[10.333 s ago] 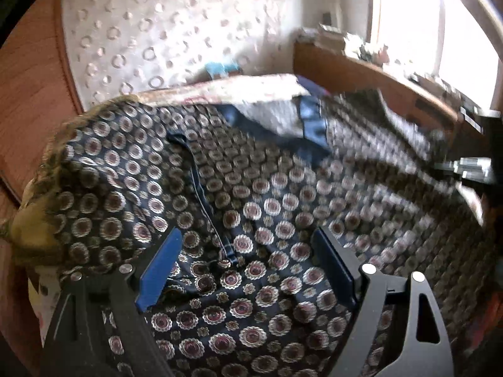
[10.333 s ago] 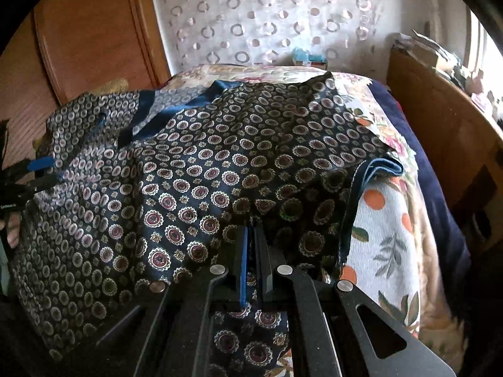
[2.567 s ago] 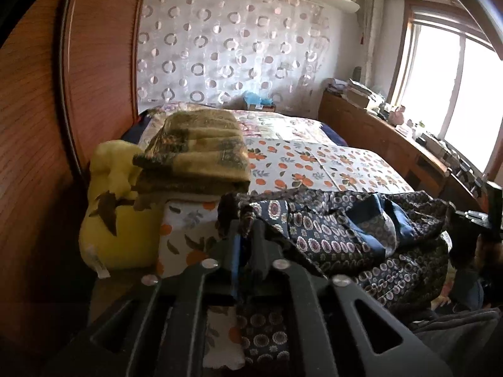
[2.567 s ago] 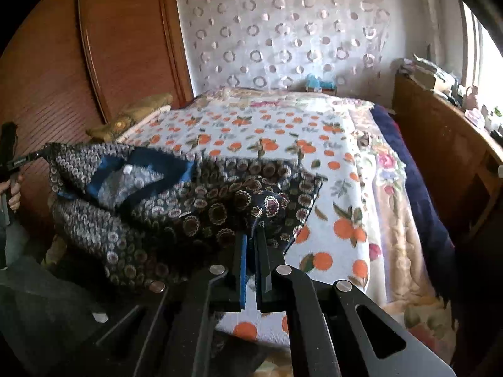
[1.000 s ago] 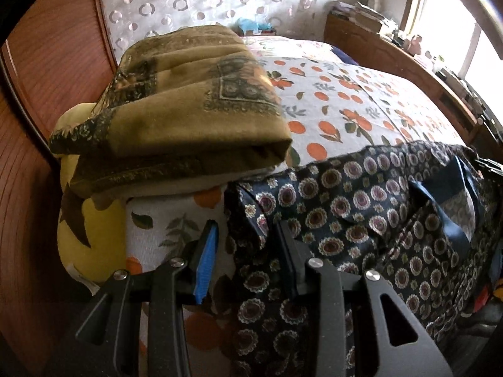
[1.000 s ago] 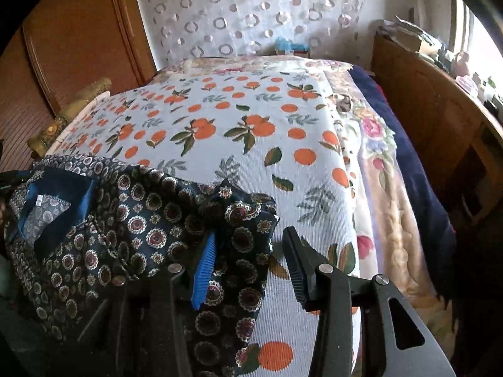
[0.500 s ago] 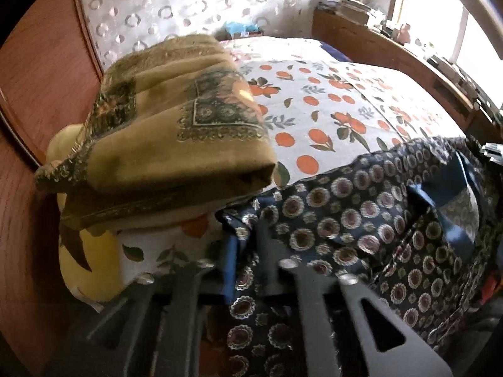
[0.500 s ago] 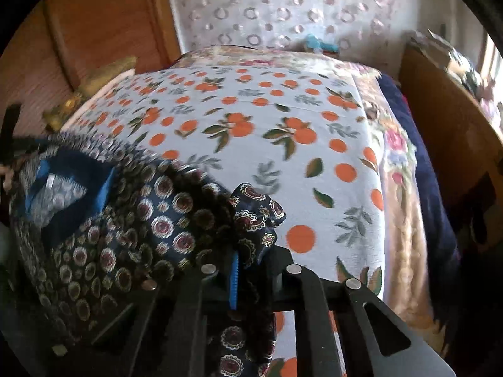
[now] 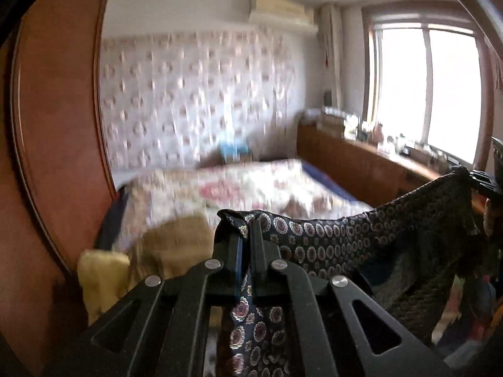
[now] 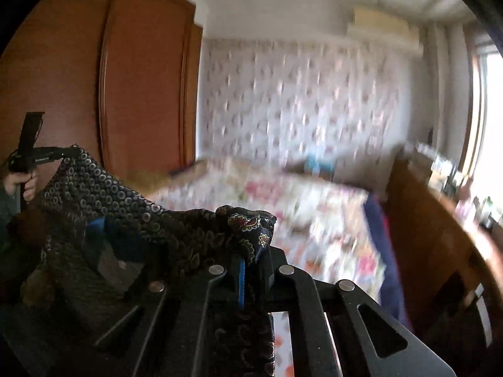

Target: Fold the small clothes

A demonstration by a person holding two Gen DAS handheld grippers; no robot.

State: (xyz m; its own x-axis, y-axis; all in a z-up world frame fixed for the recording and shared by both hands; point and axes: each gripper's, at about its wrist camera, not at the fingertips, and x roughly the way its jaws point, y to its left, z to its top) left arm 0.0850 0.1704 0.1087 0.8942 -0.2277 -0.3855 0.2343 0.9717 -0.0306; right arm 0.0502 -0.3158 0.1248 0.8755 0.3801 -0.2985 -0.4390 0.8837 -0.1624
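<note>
Dark patterned garment (image 9: 345,238) hangs stretched between your left hand-held gripper (image 9: 246,245) and right hand-held gripper (image 10: 251,251), both clamped on its corners above the bed (image 9: 251,185).

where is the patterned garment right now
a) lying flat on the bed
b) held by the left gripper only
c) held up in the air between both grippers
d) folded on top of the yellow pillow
c: the left gripper and the right gripper each have their jaws shut on a corner of the garment, which hangs stretched between them above the bed.
</note>
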